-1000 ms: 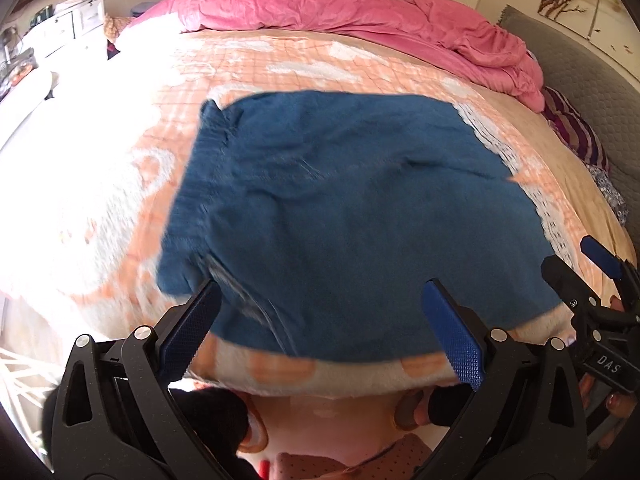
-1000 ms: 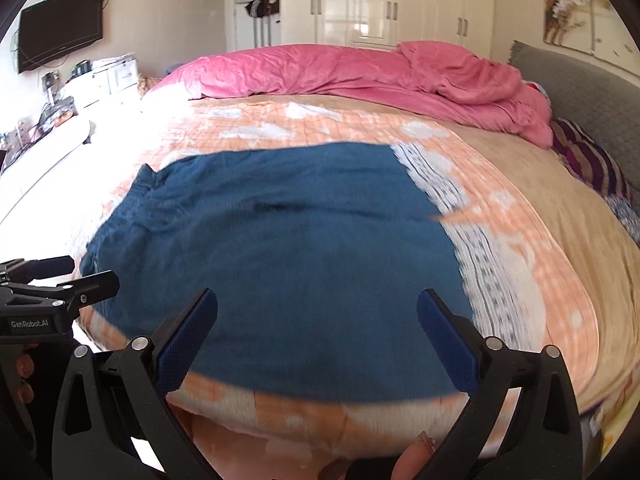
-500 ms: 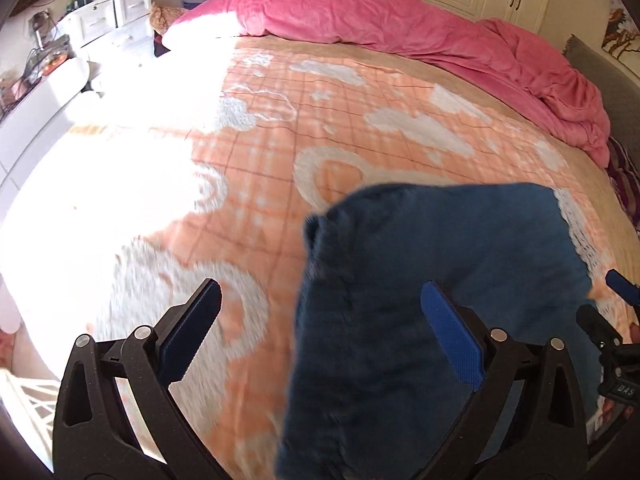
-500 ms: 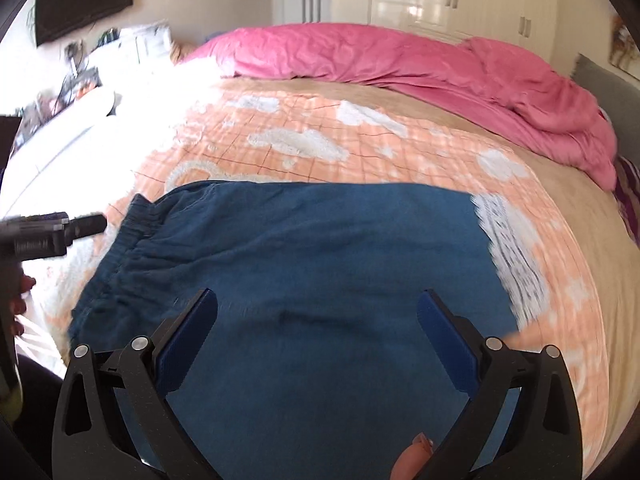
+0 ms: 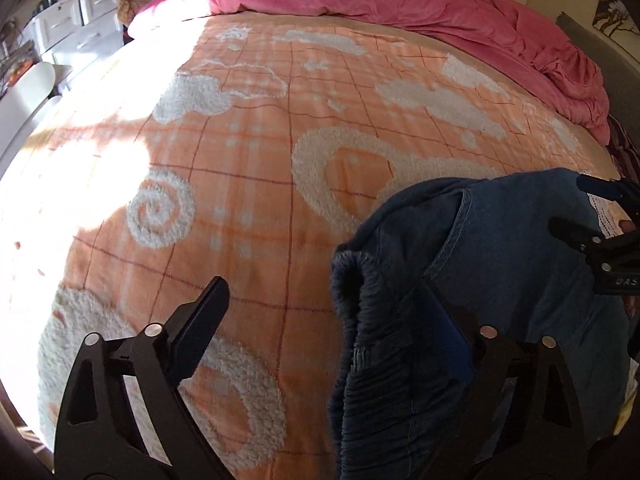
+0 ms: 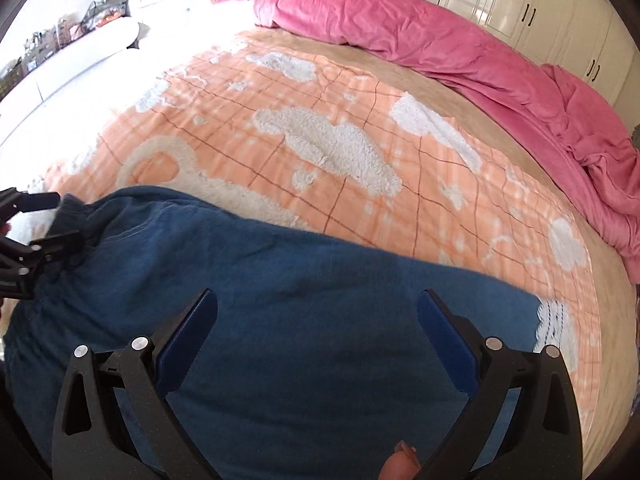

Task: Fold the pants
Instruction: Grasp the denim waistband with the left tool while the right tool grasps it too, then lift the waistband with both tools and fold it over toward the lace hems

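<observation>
I'm starting the grasp: left hand-held gripper (image 5: 328, 320) closing around the blue denim pants' (image 5: 500, 280) gathered waistband, not yet pinching; right hand-held gripper (image 6: 316, 332) spread over the cloth; next, pinch.

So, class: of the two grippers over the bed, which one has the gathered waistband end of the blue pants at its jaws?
The left gripper: the pants' elastic waistband lies between its closing jaws. The right gripper hovers over plain flat denim.
</observation>
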The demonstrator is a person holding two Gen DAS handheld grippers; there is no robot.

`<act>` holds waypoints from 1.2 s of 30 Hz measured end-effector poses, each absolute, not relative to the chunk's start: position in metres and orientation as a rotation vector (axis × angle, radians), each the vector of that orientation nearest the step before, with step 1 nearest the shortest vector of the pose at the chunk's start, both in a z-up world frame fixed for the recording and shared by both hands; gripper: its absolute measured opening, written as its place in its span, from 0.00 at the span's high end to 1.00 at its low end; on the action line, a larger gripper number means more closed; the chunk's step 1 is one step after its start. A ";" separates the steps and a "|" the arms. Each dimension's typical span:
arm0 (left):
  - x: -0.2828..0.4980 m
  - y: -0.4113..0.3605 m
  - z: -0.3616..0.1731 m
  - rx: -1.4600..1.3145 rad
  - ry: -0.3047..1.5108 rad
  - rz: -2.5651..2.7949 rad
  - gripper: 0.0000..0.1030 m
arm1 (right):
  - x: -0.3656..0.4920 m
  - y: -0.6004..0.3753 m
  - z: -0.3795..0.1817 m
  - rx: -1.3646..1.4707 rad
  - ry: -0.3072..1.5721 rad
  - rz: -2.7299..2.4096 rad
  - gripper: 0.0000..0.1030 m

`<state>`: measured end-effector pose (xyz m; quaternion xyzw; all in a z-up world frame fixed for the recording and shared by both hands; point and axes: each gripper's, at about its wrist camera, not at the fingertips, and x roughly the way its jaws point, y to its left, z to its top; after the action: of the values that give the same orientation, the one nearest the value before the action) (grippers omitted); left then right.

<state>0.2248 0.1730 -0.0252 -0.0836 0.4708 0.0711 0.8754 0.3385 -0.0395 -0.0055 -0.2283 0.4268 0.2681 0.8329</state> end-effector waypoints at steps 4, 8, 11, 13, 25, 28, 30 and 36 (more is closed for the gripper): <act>0.235 0.179 -0.027 -0.223 0.978 0.084 0.61 | 0.350 -0.018 -0.017 -0.548 0.889 0.560 0.04; 0.233 0.173 -0.023 -0.233 0.956 0.037 0.83 | 0.351 -0.002 -0.021 -0.584 0.861 0.602 0.04; 0.228 0.180 -0.014 -0.269 0.920 0.023 0.84 | 0.350 0.012 -0.026 -0.638 0.857 0.613 0.04; 0.221 0.182 0.000 -0.279 0.863 0.011 0.84 | 0.346 0.020 -0.026 -0.687 0.831 0.615 0.04; 0.204 0.155 0.025 -0.150 0.776 -0.043 0.84 | 0.334 0.041 -0.035 -0.709 0.855 0.878 0.71; 0.203 0.159 0.023 -0.158 0.780 -0.024 0.84 | 0.327 0.029 -0.030 -0.604 0.840 0.864 0.86; 0.203 0.162 0.020 -0.156 0.789 -0.011 0.84 | 0.323 0.017 -0.022 -0.524 0.824 0.856 0.90; 0.197 0.162 0.021 -0.145 0.779 -0.015 0.83 | 0.290 -0.024 0.015 -0.361 0.731 0.826 0.92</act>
<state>0.1966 0.1624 0.0214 -0.0707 0.3795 -0.0073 0.9225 0.2901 -0.0238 0.0150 -0.1706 0.3455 0.3903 0.8362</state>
